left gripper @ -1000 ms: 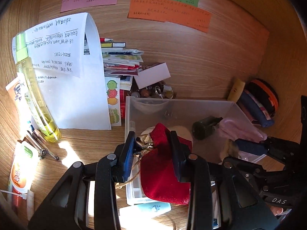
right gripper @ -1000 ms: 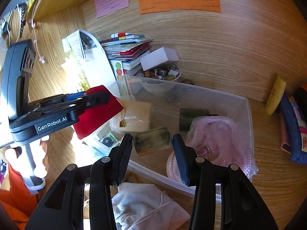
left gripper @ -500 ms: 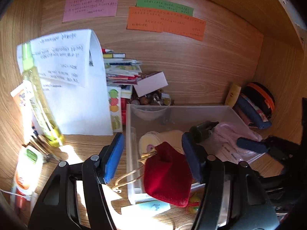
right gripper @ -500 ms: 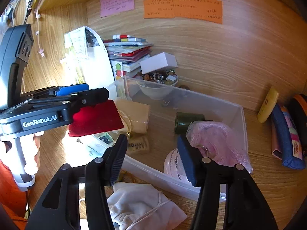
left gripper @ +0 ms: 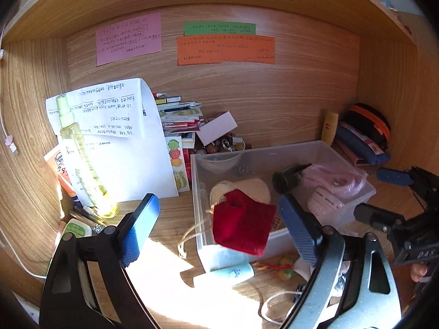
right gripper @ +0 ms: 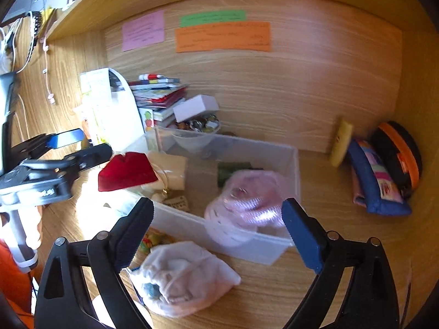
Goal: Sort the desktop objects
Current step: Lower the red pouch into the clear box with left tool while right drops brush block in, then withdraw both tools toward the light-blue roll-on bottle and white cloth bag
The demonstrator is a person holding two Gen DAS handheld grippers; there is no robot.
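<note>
A red drawstring pouch lies draped over the near-left rim of a clear plastic bin; it also shows in the right wrist view. My left gripper is open and empty, drawn back just short of the pouch. My right gripper is open and empty, above a white drawstring pouch on the desk in front of the bin. The bin holds a pink pouch, a dark green bottle and a cream pouch.
A yellow spray bottle, white papers and tubes stand at the left. Stacked books and a bowl of beads are behind the bin. Pencil cases lie at the right. A light blue tube lies in front.
My left gripper opened, let go of the red pouch onto the bin's rim and pulled back. My right gripper opened wider and moved back over the white pouch.
</note>
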